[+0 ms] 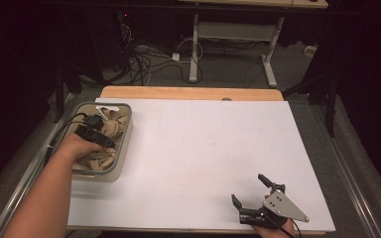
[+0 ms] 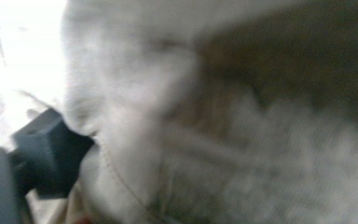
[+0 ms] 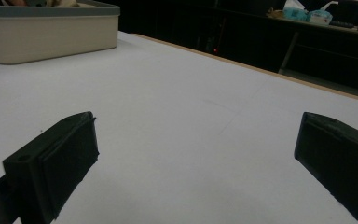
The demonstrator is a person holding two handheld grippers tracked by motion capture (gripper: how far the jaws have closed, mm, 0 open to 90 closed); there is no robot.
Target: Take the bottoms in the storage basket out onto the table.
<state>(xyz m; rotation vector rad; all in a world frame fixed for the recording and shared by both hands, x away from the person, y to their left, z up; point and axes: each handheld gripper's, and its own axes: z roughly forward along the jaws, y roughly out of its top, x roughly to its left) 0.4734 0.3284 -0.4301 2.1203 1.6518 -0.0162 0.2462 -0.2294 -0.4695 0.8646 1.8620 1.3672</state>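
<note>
The high view shows the left claw (image 1: 98,133) down among beige cloths (image 1: 110,127) in a grey bin (image 1: 125,144) at the bench's (image 1: 203,148) left edge; its own view is blurred fabric, grip unclear; the right claw (image 1: 254,191) rests released near the front edge.

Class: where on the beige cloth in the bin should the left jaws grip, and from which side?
Grip a raised fold of the beige cloth, coming from above: the bin walls block the sides, and the crumpled heap offers ridges. The left gripper is already down among them.
</note>
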